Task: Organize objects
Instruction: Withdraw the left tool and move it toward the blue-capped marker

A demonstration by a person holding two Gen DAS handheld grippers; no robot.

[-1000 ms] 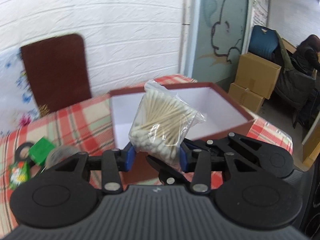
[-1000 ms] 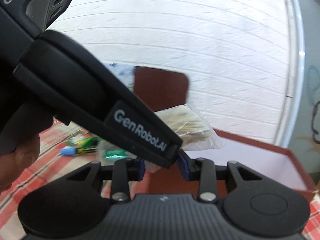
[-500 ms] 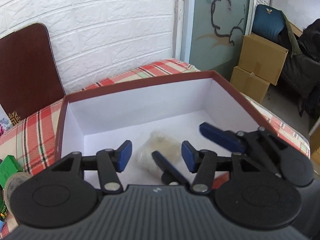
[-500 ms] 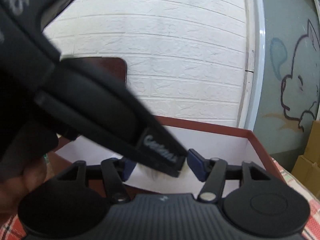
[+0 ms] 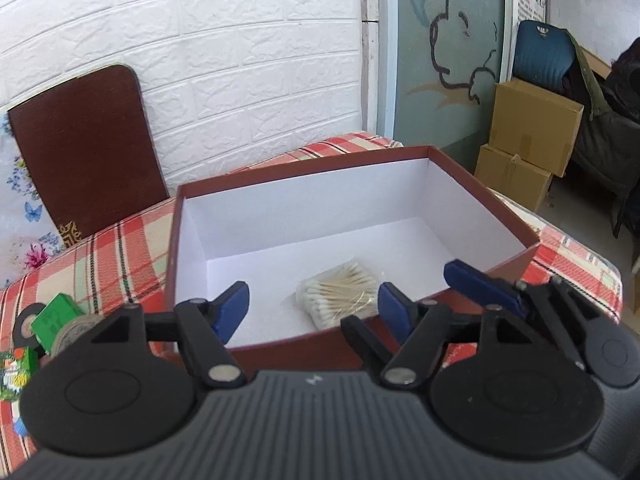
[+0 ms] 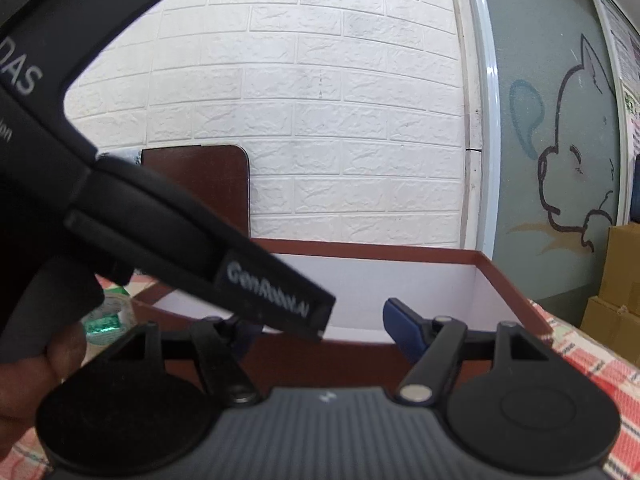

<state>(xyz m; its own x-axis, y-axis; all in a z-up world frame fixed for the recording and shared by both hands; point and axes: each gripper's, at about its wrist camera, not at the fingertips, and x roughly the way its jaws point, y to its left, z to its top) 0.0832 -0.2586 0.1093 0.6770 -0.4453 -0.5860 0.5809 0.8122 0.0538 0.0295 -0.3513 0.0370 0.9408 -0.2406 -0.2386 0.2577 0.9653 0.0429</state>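
Plastic-bagged cotton swabs (image 5: 340, 294) lie on the floor of the box (image 5: 480, 192), sticks running toward the far right corner, just ahead of the empty, opening left tongs (image 5: 314, 306) (right tongs (image 6: 320, 326) likewise opening, empty).

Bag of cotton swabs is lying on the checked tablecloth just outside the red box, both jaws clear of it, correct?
Not outside: the left wrist view shows the bag of cotton swabs lying on the white floor inside the red box. Both jaws are clear of it.
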